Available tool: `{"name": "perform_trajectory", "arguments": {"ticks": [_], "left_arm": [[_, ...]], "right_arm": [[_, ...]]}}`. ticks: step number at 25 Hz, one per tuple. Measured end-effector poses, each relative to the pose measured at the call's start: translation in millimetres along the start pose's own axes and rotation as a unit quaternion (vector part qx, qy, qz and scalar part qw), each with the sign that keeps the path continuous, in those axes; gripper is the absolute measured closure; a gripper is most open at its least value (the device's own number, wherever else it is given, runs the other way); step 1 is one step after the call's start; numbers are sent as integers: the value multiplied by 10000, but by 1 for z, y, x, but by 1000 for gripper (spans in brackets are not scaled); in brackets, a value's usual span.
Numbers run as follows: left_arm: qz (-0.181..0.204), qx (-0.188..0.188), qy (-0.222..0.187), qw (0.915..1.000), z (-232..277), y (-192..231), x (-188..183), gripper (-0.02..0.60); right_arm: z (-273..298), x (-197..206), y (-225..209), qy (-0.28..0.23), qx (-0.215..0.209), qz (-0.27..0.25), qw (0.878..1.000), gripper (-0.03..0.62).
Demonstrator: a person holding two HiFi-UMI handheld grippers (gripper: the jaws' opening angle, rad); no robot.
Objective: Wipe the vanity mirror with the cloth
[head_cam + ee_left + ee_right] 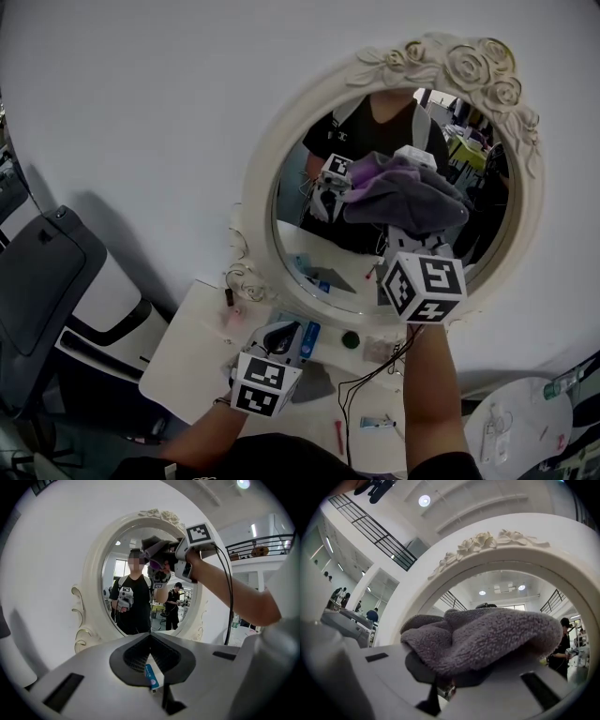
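Head view: right gripper (412, 239) is up at the mirror (255, 202), clamped on the cloth (412, 199); cloth meets its own reflection on the upper middle of the glass, so I read it as pressed on; left gripper (291, 342) hangs low over the table (178, 361), out of the job.

Left gripper view: its jaws are drawn together, nothing gripped; a small blue thing (151, 677) shows through the gap, probably lying below, can't be sure; right gripper and cloth sit at the glass's top right.

Right gripper view: jaws closed on the bunched cloth, which drapes over them; white frame (487, 545) arches just behind.

Progress: wiping underway, I'd guess; no smears or clean patches readable, so the share done is unknown; I'd treat lower and left glass as left to do.
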State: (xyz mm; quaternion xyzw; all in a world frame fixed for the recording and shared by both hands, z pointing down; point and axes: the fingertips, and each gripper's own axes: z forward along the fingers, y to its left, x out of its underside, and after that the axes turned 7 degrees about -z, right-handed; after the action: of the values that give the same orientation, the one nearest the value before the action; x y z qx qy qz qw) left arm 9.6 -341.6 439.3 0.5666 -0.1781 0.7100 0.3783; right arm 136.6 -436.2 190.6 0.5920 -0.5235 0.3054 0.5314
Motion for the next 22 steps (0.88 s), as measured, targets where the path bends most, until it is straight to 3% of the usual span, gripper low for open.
{"name": "perform_trajectory", "arguments": {"ticks": [8, 14, 18, 22], "left_arm": [[23, -50, -29, 10000, -7, 1, 1, 581], [38, -163, -80, 9998, -18, 7, 0, 581], [44, -218, -69, 9997, -25, 10, 2, 581], [58, -231, -117, 9996, -30, 8, -2, 581]], "right_arm": [[-31, 123, 39, 1068, -211, -27, 9940, 563], [-60, 227, 64, 1991, -233, -148, 9796, 565], [-70, 261, 78, 2436, -289, -386, 9687, 563], [-75, 277, 86, 2992, -619, -129, 9521, 563]]}}
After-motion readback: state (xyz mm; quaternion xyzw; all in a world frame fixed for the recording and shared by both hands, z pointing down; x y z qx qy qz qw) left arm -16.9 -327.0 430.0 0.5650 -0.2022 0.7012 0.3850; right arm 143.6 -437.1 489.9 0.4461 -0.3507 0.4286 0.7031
